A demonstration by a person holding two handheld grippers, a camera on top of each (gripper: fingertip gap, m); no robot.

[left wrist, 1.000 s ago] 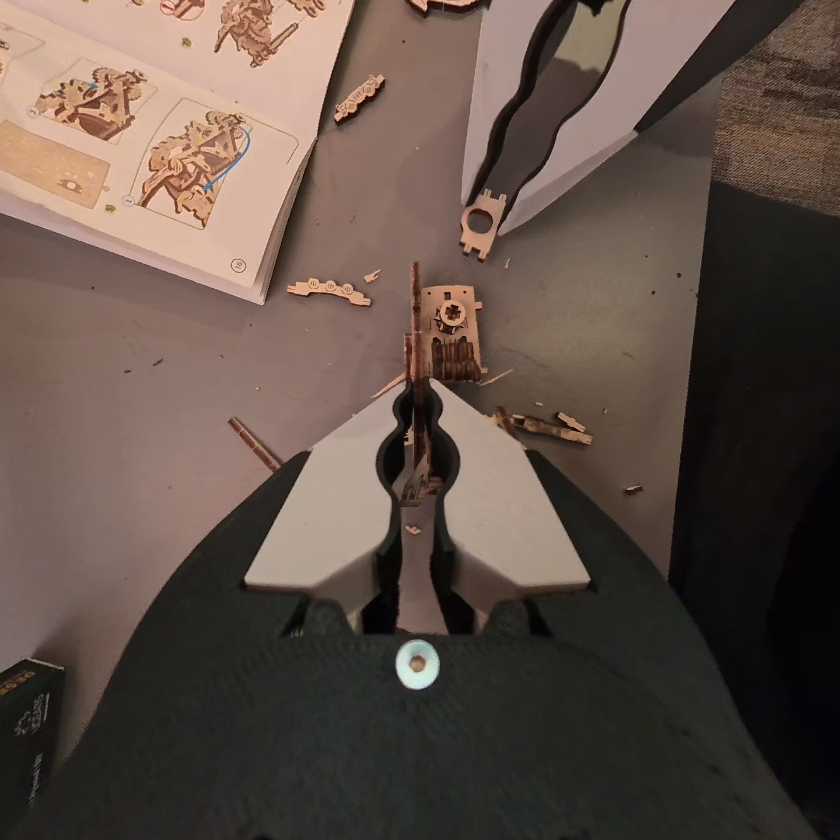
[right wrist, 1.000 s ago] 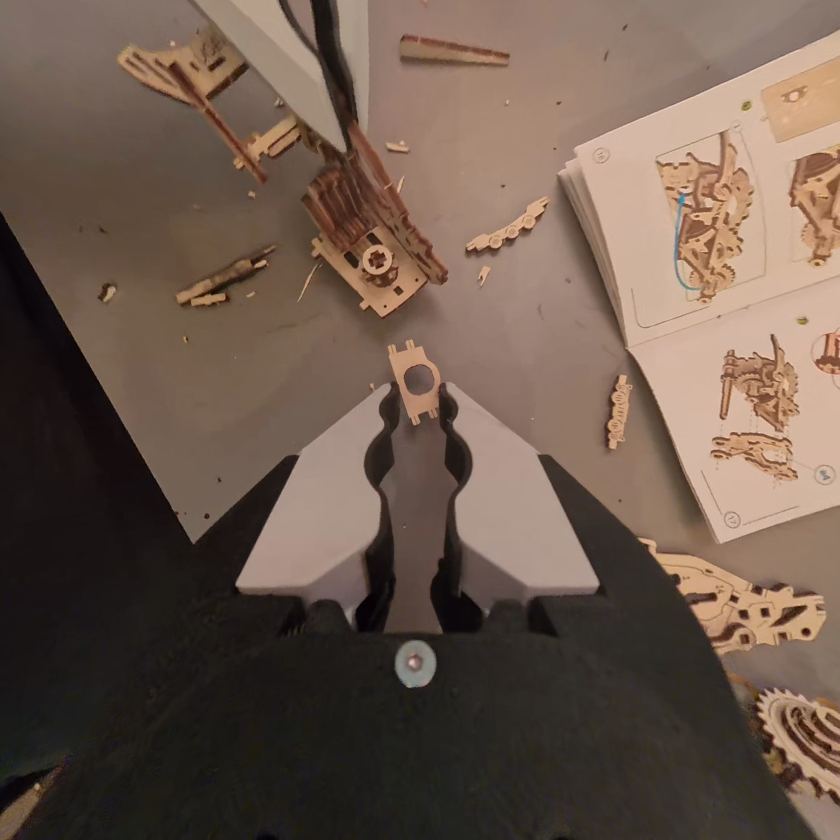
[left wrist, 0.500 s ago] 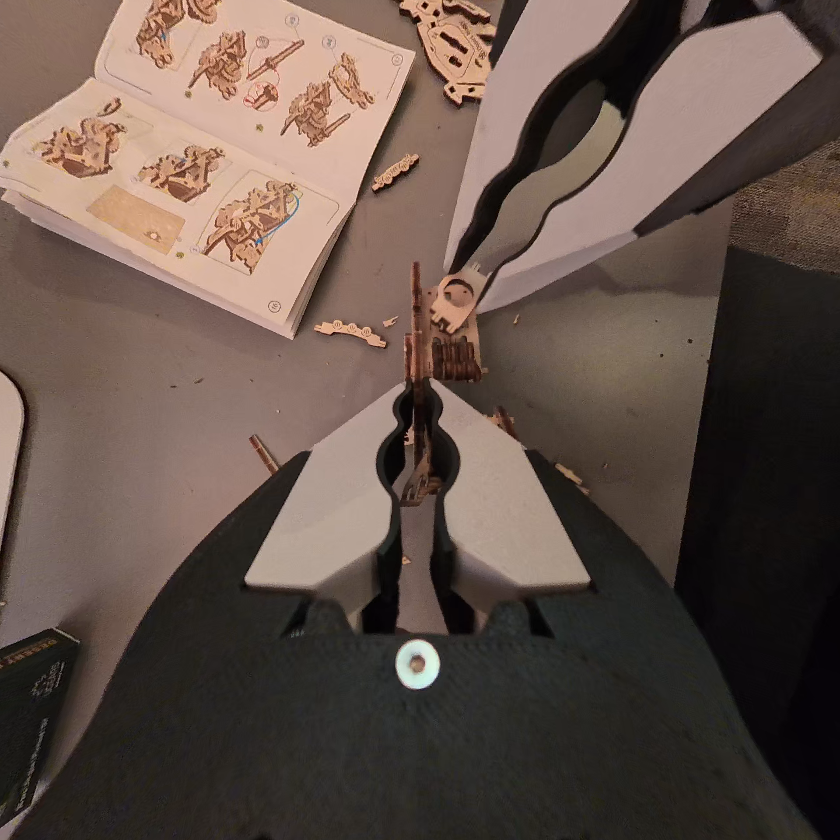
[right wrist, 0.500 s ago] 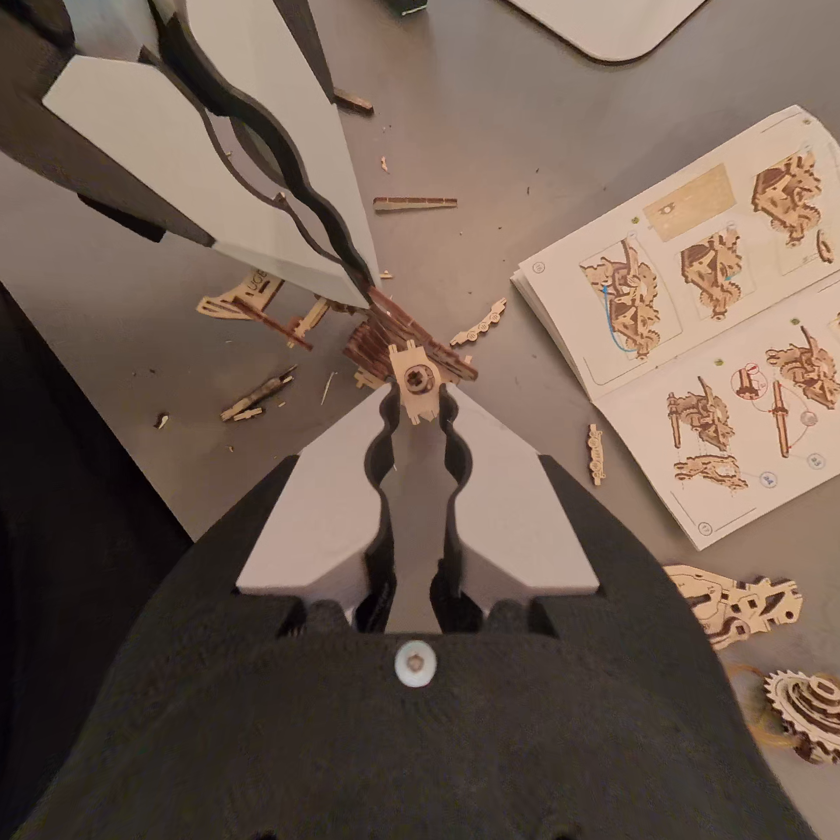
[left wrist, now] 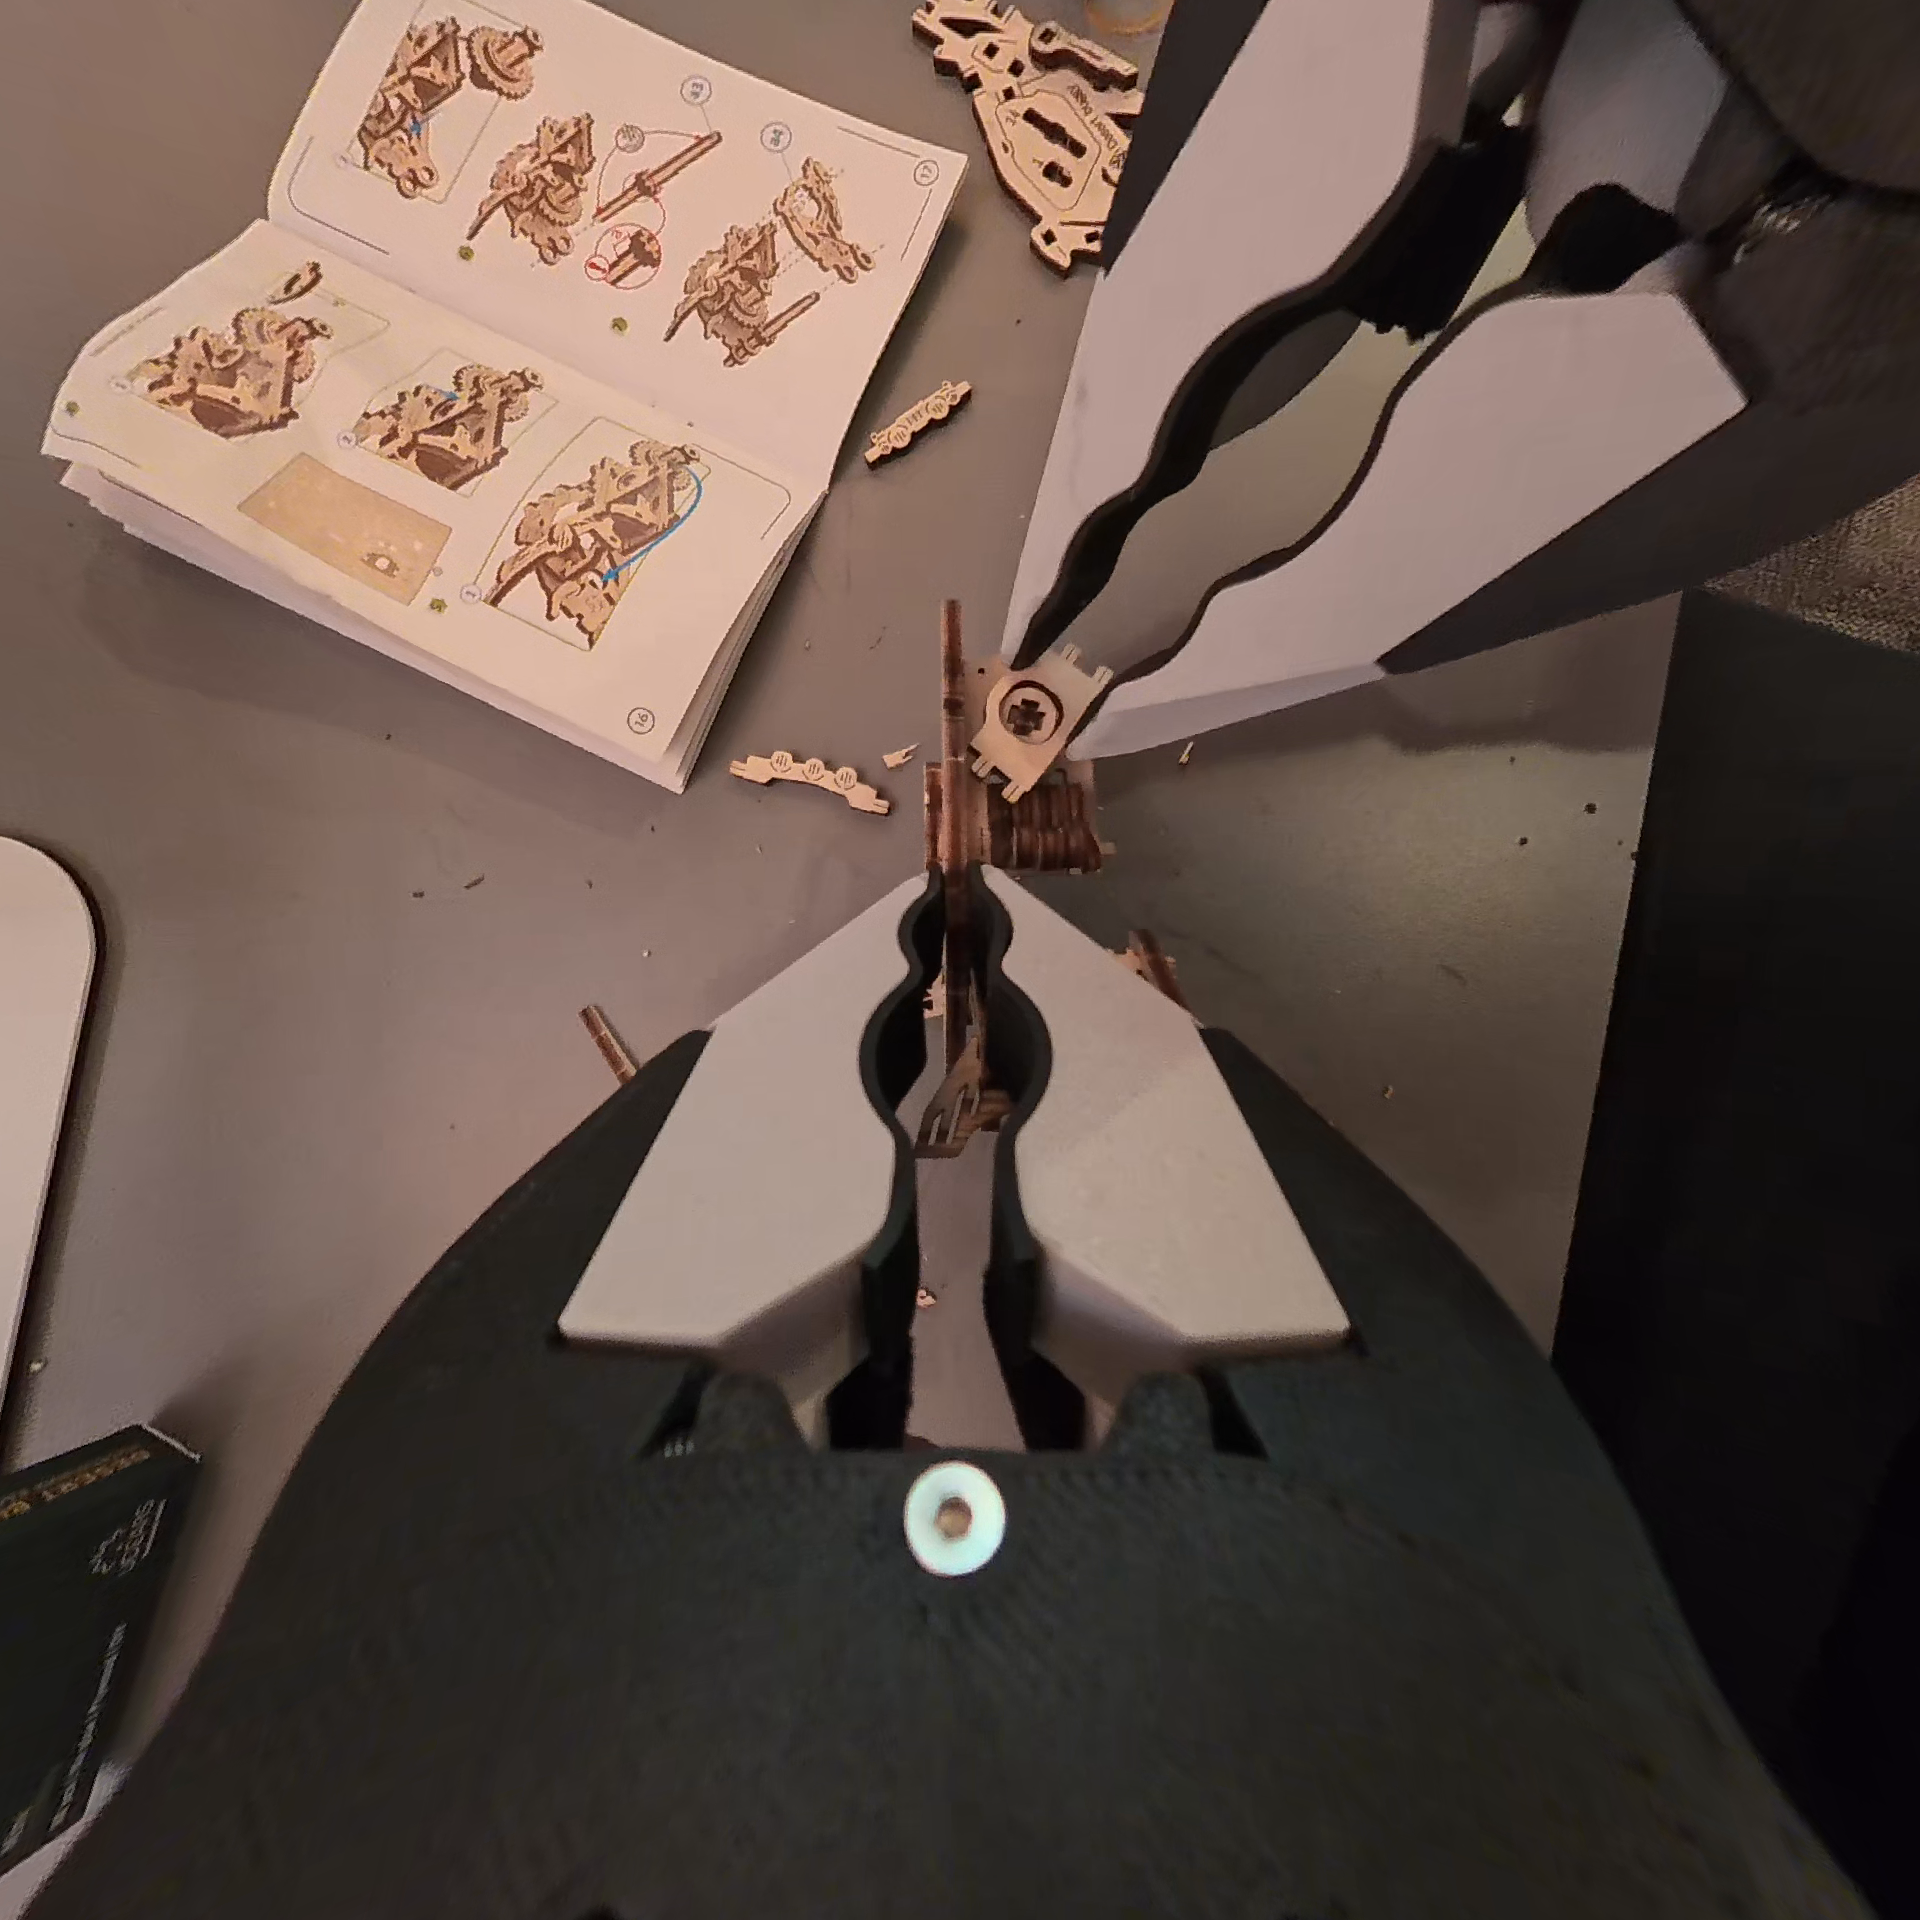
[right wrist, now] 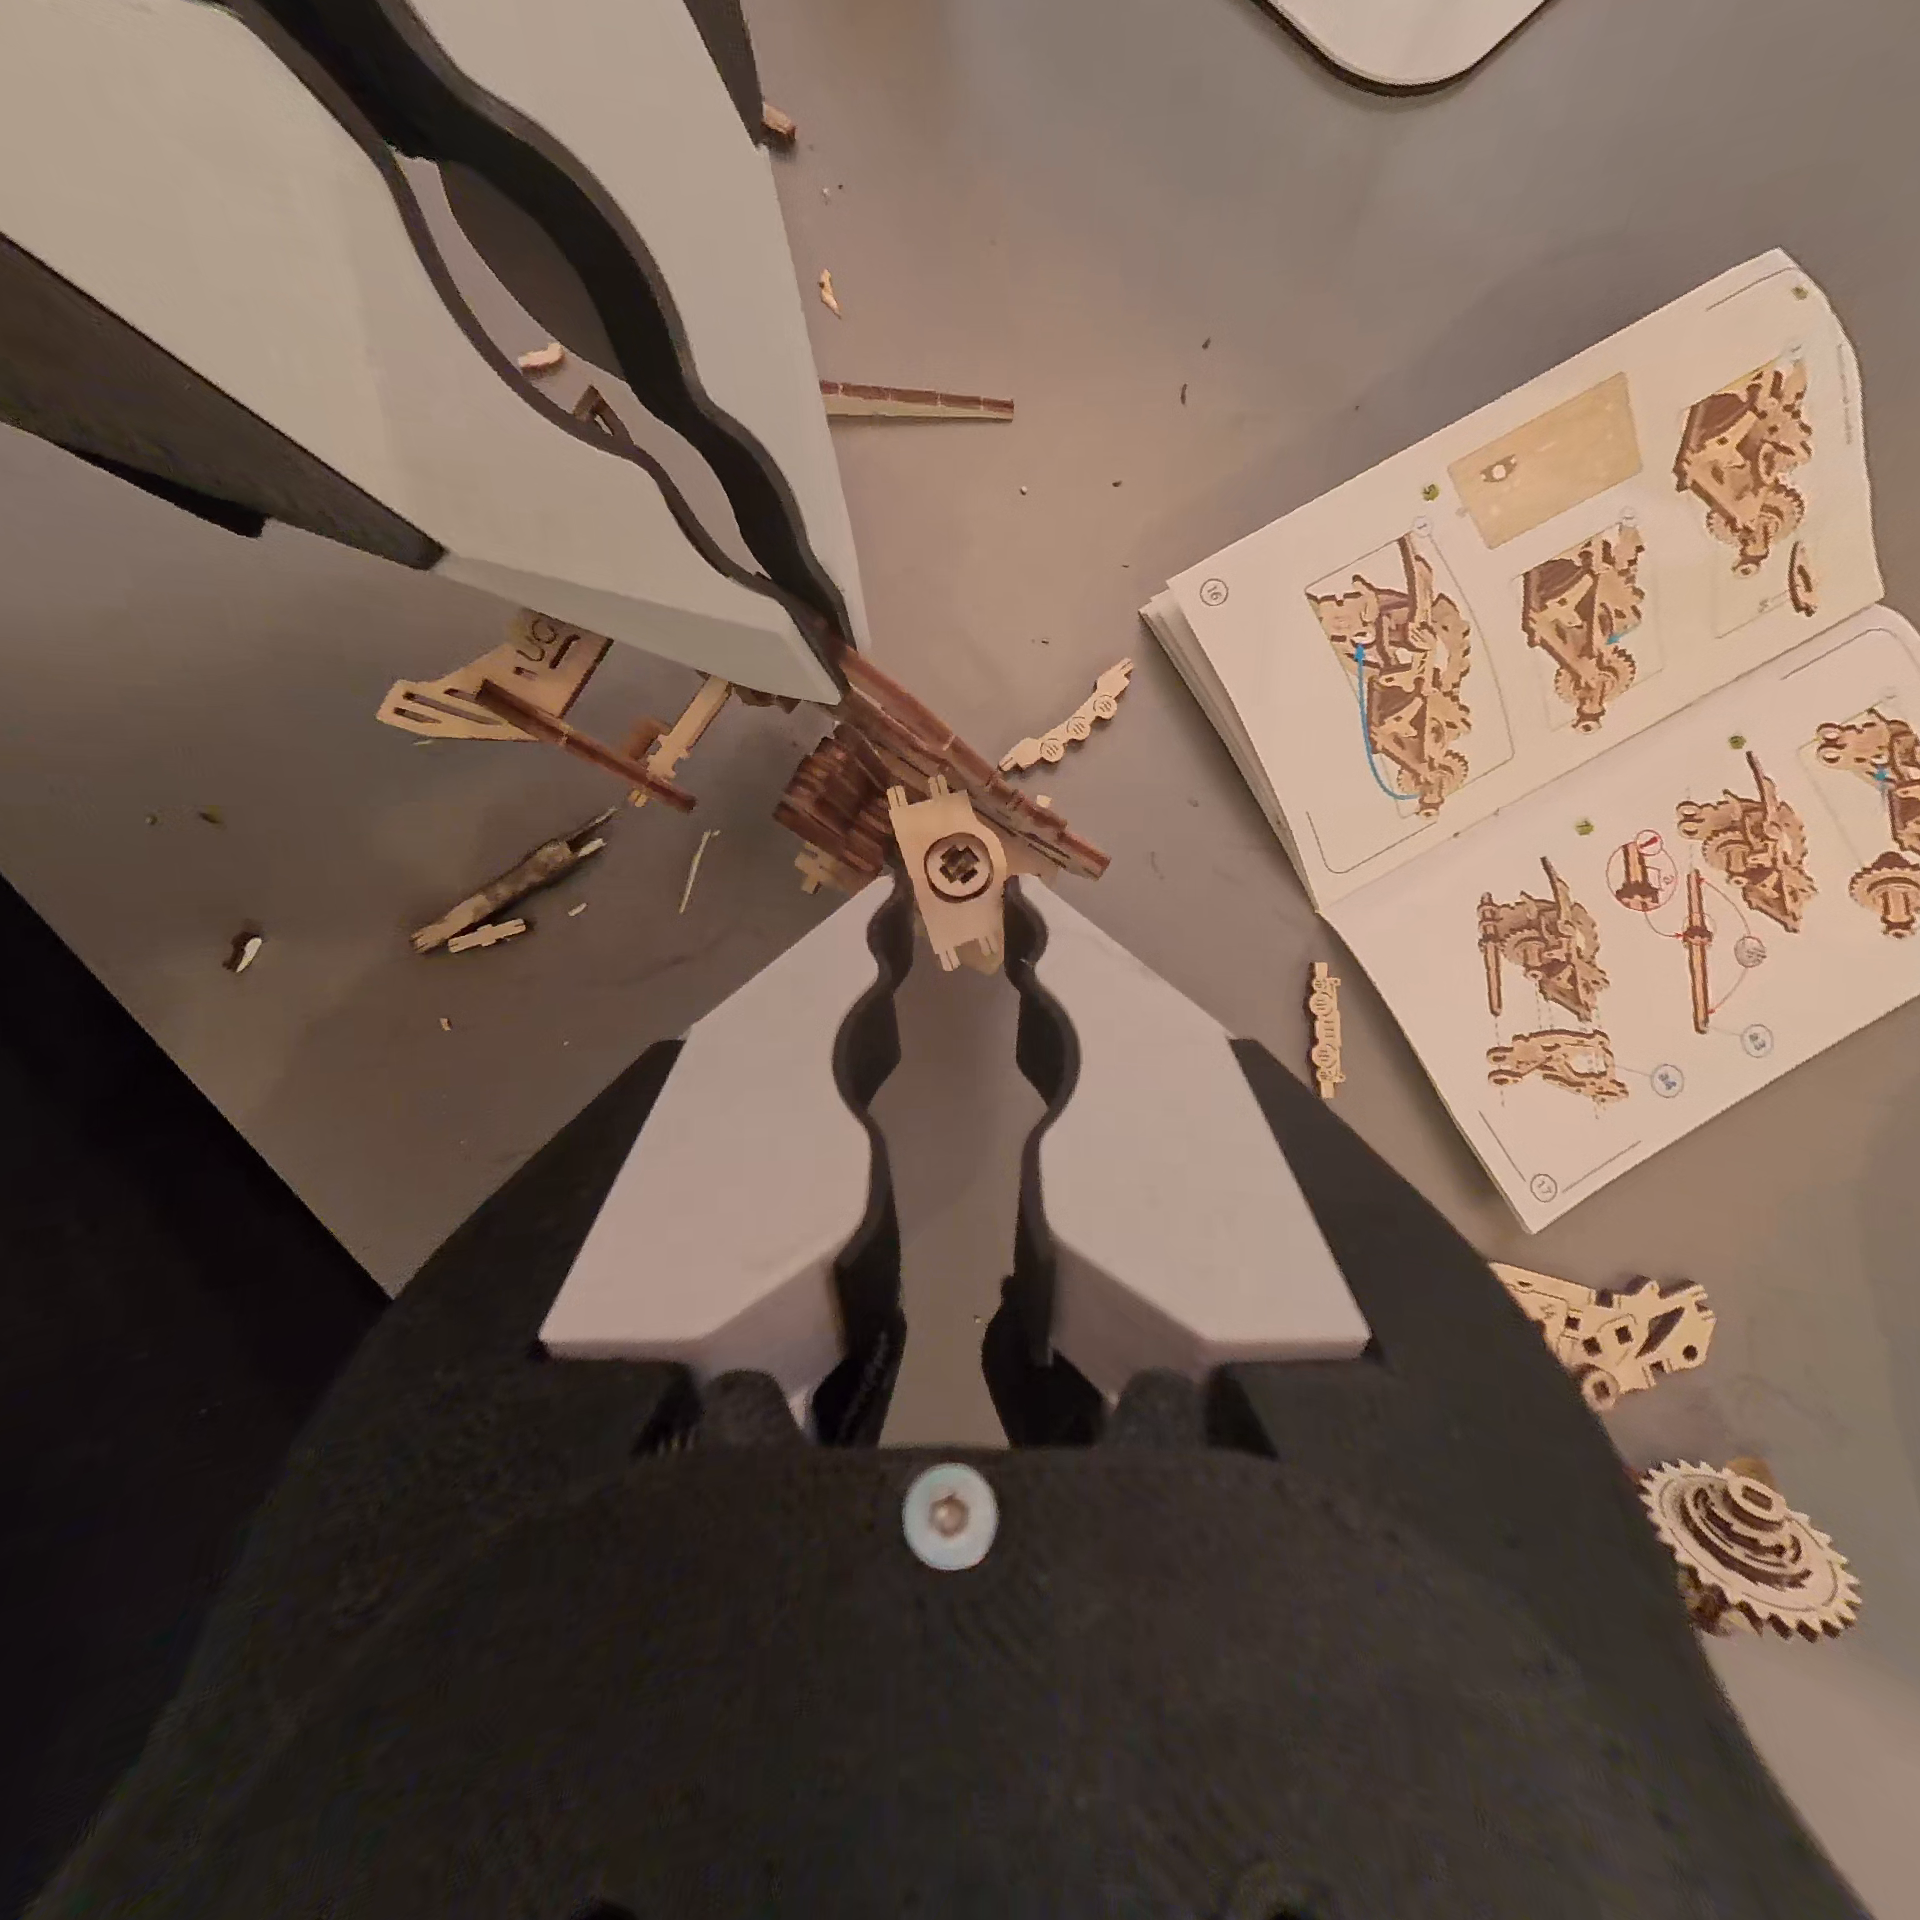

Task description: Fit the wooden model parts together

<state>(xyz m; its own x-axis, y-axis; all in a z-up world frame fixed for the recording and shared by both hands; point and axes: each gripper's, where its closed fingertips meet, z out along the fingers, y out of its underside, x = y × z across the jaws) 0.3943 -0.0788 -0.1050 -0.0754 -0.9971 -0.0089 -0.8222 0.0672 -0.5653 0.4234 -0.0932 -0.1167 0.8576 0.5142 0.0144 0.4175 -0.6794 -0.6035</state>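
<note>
My left gripper (left wrist: 956, 881) is shut on a wooden sub-assembly (left wrist: 1044, 831), a thin plate on edge with a stack of dark toothed discs on its right side. My right gripper (right wrist: 951, 914) is shut on a small flat wooden piece (right wrist: 951, 891) with a round hole. That piece lies against the sub-assembly (right wrist: 831, 805), and a cross-shaped hub shows through its hole. In the left wrist view the right gripper (left wrist: 1049, 698) comes in from the upper right with the small piece (left wrist: 1029, 717). In the right wrist view the left gripper (right wrist: 831, 660) comes in from the upper left.
An open instruction booklet (left wrist: 499, 395) lies on the grey table (left wrist: 364, 987). Loose wooden parts (left wrist: 810, 771) and splinters are scattered around. A wooden gear (right wrist: 1745, 1548) and a flat frame part (right wrist: 1600, 1325) lie at the right. The table edge (left wrist: 1621, 1039) is close by. My right fingertips sit around 4 centimeters from my left ones. Between my right fingertips and the wooden gear (right wrist: 1745, 1548) there is roughly 20 centimeters.
My right gripper has carried the small piece up to the sub-assembly, and its hole now sits over the cross hub. Both grippers have risen away from the table.
</note>
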